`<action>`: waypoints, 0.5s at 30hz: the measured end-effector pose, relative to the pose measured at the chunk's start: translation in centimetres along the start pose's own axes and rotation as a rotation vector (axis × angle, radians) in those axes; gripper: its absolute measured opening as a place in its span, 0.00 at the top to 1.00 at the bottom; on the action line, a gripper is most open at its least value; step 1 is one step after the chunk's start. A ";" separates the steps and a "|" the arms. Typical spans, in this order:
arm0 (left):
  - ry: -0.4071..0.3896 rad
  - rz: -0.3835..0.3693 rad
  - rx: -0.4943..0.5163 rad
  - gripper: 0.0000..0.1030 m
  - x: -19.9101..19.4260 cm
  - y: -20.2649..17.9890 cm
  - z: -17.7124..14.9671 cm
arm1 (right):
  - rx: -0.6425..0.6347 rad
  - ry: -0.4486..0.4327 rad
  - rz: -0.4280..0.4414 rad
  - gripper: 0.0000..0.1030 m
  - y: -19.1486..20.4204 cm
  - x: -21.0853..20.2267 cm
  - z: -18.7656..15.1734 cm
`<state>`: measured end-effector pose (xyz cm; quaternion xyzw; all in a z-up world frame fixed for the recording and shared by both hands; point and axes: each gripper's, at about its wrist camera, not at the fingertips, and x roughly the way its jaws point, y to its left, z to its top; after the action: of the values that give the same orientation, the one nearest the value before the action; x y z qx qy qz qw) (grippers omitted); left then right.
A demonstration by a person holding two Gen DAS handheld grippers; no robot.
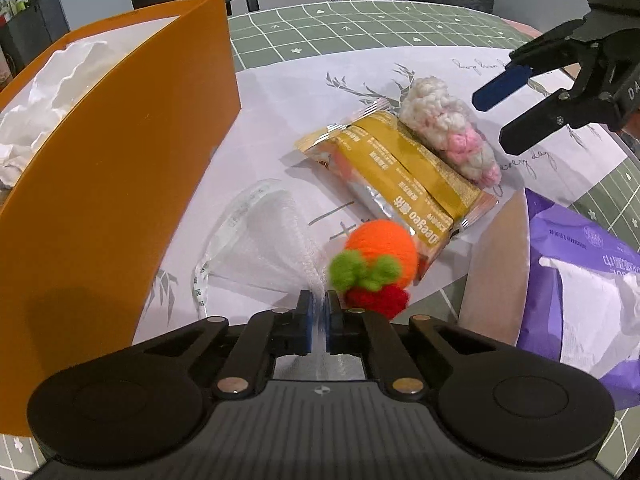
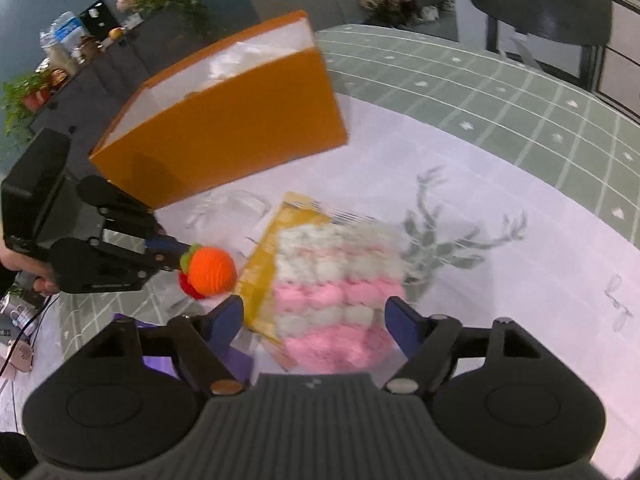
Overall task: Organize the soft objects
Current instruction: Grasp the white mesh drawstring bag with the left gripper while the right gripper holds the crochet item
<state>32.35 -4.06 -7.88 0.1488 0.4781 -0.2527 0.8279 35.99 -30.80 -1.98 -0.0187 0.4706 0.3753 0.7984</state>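
item 1: left gripper [image 1: 319, 304], clenched on the white mesh edge of a clear mesh pouch [image 1: 256, 236], its blue pads nearly together with the netting between them. the pouch lies flat on the white cloth [image 1: 280, 92] beside the orange box [image 1: 120, 184].

item 2: yarn ball [image 1: 378, 246], orange with green leaves and a red part beneath, just right of the left pads, touching the end of the gold snack packet [image 1: 400, 176].

item 3: right gripper [image 2: 316, 320], released, jaws wide, straddling the pink-and-white knitted piece [image 2: 336, 280] without pressing it. the knitted piece rests along the packet's far edge.

item 4: orange box, open-topped, white crumpled paper inside; its long wall bounds the working area on the left. purple bag [image 1: 580, 280] bounds the right. open cloth lies beyond the packet toward the green grid tablecloth [image 1: 360, 28].

view notes: the left wrist view alone shows the purple bag's white contents and the pouch clearly; the right wrist view alone shows a hand [image 2: 24, 268] behind the left gripper and a plant shelf in the background, with the pouch only a blur.
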 end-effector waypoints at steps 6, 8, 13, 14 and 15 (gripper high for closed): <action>0.002 0.008 0.001 0.95 -0.3 -0.1 -0.2 | -0.046 0.014 -0.129 0.16 0.2 2.7 0.7; 0.000 0.008 0.004 0.95 -0.5 -0.2 -0.5 | 0.007 0.037 -0.121 0.29 -0.8 3.7 0.9; -0.012 -0.005 0.011 0.96 -1.4 -0.5 -1.2 | 0.049 0.031 -0.099 0.51 -1.3 3.2 0.8; -0.016 -0.006 0.013 0.96 -1.7 -0.6 -1.4 | 0.047 0.029 -0.102 0.53 -1.1 2.7 0.8; -0.018 -0.008 0.013 0.96 -2.0 -0.6 -1.6 | 0.041 0.028 -0.110 0.54 -1.0 2.2 0.7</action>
<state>30.10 -3.22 -6.96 0.1502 0.4697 -0.2603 0.8301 37.70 -29.92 -3.60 -0.0334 0.4877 0.3207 0.8113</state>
